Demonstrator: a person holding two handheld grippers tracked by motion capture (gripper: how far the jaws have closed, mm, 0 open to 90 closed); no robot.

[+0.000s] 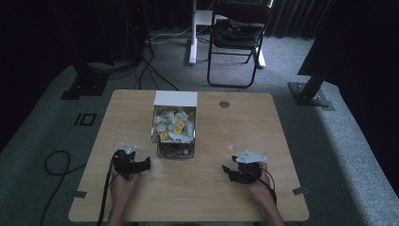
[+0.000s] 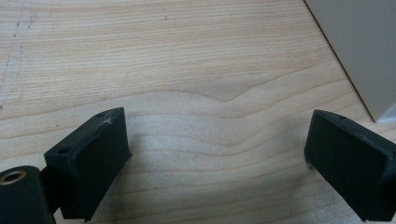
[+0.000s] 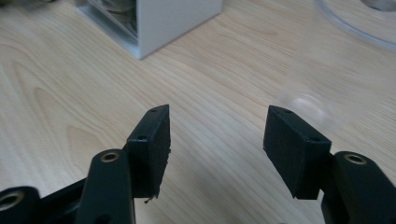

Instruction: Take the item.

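Observation:
A white-walled box [image 1: 175, 100] with clear sides stands at the middle of the wooden table [image 1: 211, 188], filled with several small white and yellow packets [image 1: 175, 126]. My left gripper [image 1: 147, 164] rests on the table just left of the box's near corner. In the left gripper view its jaws [image 2: 217, 126] stand wide apart over bare wood, with the box wall [image 2: 359, 46] at the upper right. My right gripper [image 1: 227, 169] sits to the box's near right. Its jaws [image 3: 218, 114] are open with nothing between them, and the box corner [image 3: 173, 18] lies ahead to the left.
A faint, clear round thing [image 3: 308, 105] lies on the wood just beyond the right jaw, blurred. A round cable hole [image 1: 224, 104] is set in the table's far side. A black folding chair [image 1: 237, 37] and stand legs are on the carpet behind.

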